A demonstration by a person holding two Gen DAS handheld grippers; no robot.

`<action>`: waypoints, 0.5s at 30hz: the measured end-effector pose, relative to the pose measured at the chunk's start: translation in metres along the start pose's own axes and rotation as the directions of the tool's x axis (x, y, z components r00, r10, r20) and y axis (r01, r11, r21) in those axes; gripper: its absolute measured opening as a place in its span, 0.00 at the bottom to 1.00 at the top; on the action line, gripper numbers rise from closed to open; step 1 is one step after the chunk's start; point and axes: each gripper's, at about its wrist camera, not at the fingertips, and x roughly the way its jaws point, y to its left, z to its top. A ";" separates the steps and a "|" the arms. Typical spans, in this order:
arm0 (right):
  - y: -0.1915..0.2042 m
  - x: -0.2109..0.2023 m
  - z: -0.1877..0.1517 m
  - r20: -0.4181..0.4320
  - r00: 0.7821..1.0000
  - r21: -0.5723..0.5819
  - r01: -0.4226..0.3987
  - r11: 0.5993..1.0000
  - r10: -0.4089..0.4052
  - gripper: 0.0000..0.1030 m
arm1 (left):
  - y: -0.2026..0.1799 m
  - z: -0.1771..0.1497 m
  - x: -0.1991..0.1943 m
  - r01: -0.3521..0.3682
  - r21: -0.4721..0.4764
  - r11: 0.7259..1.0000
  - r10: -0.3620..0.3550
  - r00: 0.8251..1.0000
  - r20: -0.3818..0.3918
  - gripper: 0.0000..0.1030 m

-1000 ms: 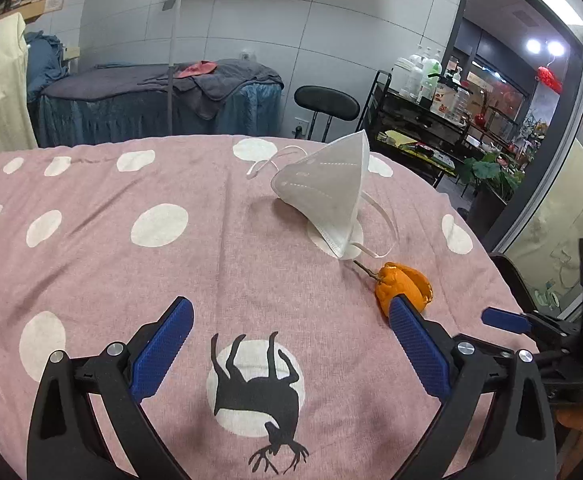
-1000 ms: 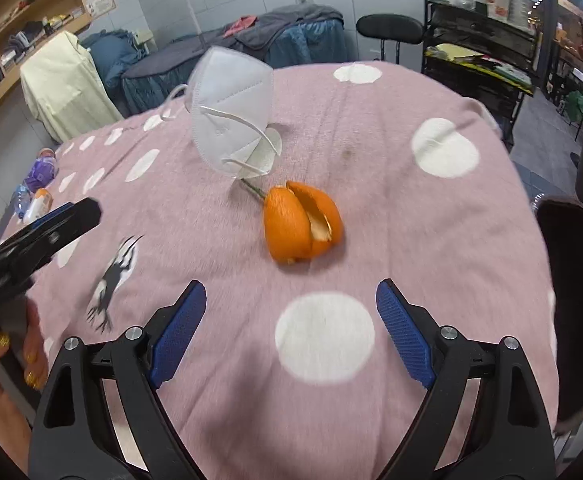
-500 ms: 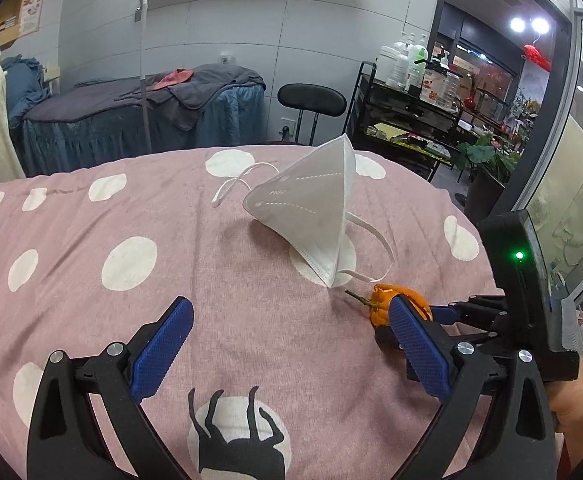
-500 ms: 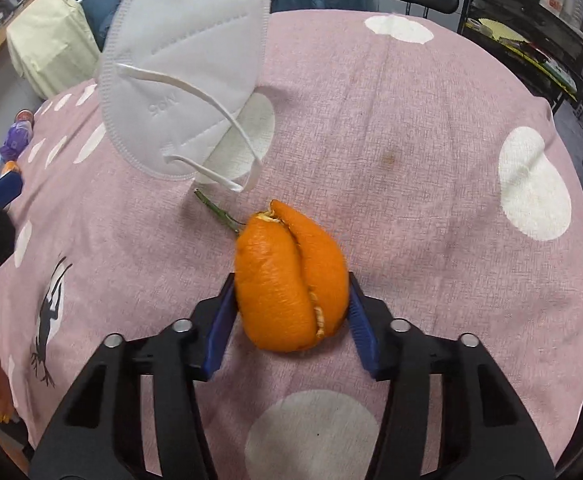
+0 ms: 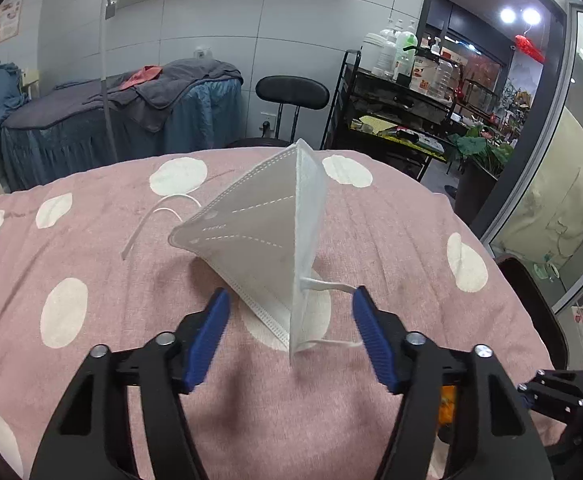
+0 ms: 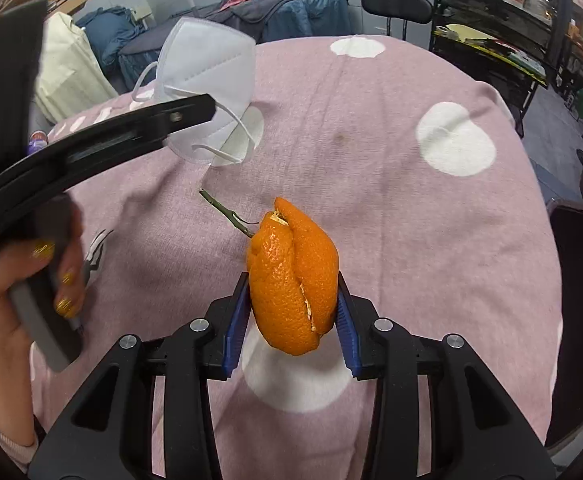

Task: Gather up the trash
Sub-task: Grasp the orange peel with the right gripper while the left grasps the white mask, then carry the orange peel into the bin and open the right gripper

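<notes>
Since a second ago, both my tongs had moved in: my right tongs (image 6: 291,316) had closed on the orange peel (image 6: 293,276) and raised it off the pink spotted cloth (image 6: 391,184) of the bench, its green stem (image 6: 225,214) pointing toward the mask. My left tongs (image 5: 291,320) stood partly open, blue pads either side of the white face mask's (image 5: 263,232) lower corner, one ear loop (image 5: 327,286) touching the right pad. The mask stood near the bench's far edge; bare cloth lay to its left.
</notes>
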 end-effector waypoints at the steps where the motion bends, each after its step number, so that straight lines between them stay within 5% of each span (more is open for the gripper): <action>1: -0.003 -0.006 -0.004 0.011 1.000 0.013 -0.007 1.000 0.007 0.39 | 0.000 0.001 0.004 -0.001 -0.007 1.000 0.001 1.000 -0.004 0.40; 3: -0.008 -0.015 -0.012 0.029 1.000 0.027 -0.012 1.000 0.011 0.39 | 0.001 0.001 0.009 -0.013 -0.023 1.000 0.013 1.000 -0.009 0.13; 5: -0.012 -0.026 -0.018 0.055 0.998 0.041 -0.011 0.999 0.009 0.39 | 0.001 -0.001 0.009 -0.012 -0.031 0.999 0.012 1.000 0.000 0.04; 15: -0.037 -0.070 -0.040 0.181 0.983 0.104 0.007 0.995 -0.026 0.39 | -0.022 -0.011 -0.038 0.029 -0.032 0.999 -0.026 0.994 0.107 0.02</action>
